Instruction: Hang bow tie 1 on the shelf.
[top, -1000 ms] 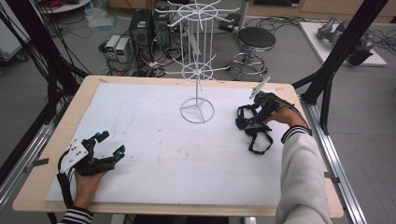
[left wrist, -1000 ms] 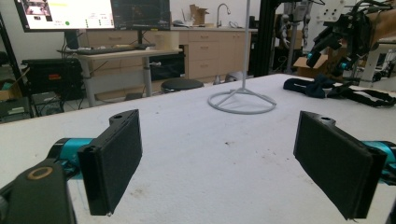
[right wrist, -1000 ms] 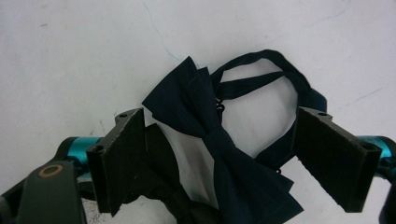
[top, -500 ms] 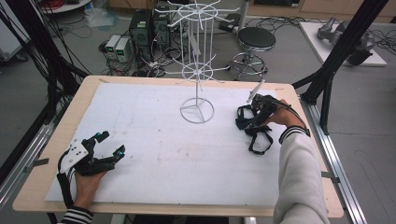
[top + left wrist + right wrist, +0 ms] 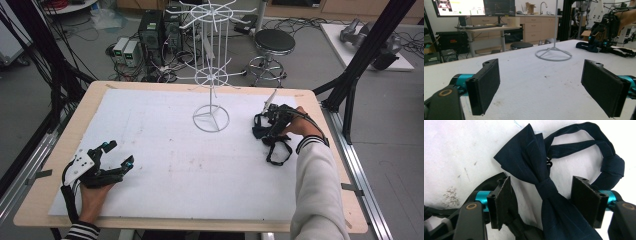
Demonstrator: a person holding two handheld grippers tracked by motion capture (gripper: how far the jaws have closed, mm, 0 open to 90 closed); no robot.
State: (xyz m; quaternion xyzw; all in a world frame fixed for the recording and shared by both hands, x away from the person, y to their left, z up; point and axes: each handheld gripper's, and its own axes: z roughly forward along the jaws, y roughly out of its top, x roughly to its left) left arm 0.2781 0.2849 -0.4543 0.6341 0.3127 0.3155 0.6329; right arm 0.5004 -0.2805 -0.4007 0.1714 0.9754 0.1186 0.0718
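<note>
A dark navy bow tie lies on the white mat with its strap loop beside it. My right gripper is open and straddles the tie's knot, one pad on each side with a gap to the cloth. From above, the right gripper is over the bow tie at the table's right, right of the white wire rack. My left gripper rests open at the front left, with nothing between its pads.
The rack's round base stands mid-table at the back. The tie's strap trails toward the person. A white mat covers the wooden table. Black frame posts, a stool and electronics stand beyond the table.
The right gripper has shifted very slightly over the bow tie. The left gripper rests in the same place.
</note>
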